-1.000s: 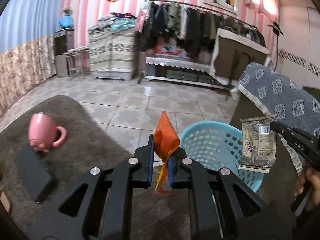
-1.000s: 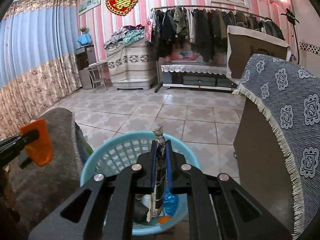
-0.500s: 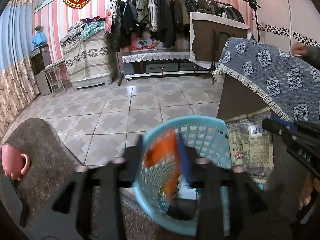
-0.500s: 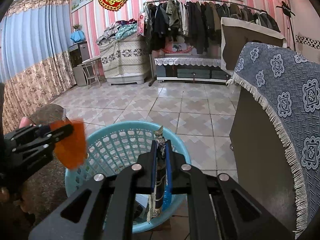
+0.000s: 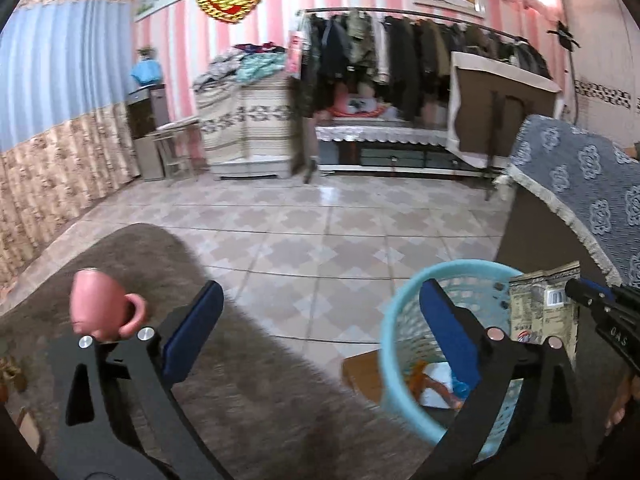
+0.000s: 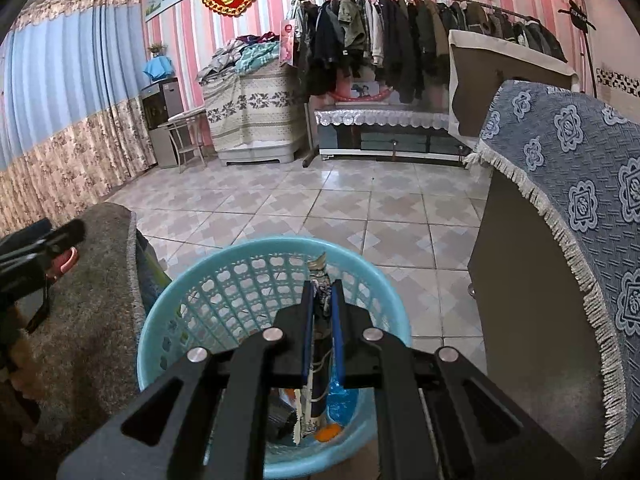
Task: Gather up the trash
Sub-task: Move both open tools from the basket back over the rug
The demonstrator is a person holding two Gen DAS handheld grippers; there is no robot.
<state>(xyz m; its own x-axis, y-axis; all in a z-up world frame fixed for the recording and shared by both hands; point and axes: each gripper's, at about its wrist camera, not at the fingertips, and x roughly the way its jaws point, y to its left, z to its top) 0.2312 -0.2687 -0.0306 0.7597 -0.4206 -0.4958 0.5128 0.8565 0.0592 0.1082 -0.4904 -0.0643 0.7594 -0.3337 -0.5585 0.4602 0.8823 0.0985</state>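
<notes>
A light blue plastic basket (image 5: 404, 332) (image 6: 256, 276) stands on the floor beside a brown-carpeted table. My left gripper (image 5: 320, 304) is open and empty, left of the basket. An orange wrapper (image 5: 420, 376) lies inside the basket with other trash. My right gripper (image 6: 321, 304) is shut on a beige snack wrapper (image 6: 318, 280) and holds it over the basket; the wrapper also shows in the left wrist view (image 5: 544, 304).
A pink mug (image 5: 100, 304) stands on the brown carpet (image 5: 240, 400). A cabinet with a blue patterned cloth (image 6: 560, 168) stands right of the basket. A tiled floor (image 6: 320, 200) stretches to a clothes rack (image 6: 400, 40) at the back.
My left gripper swung over the basket, opened and let go of the orange wrapper, which now lies in the basket. It then moved back left. My right gripper stays over the basket.
</notes>
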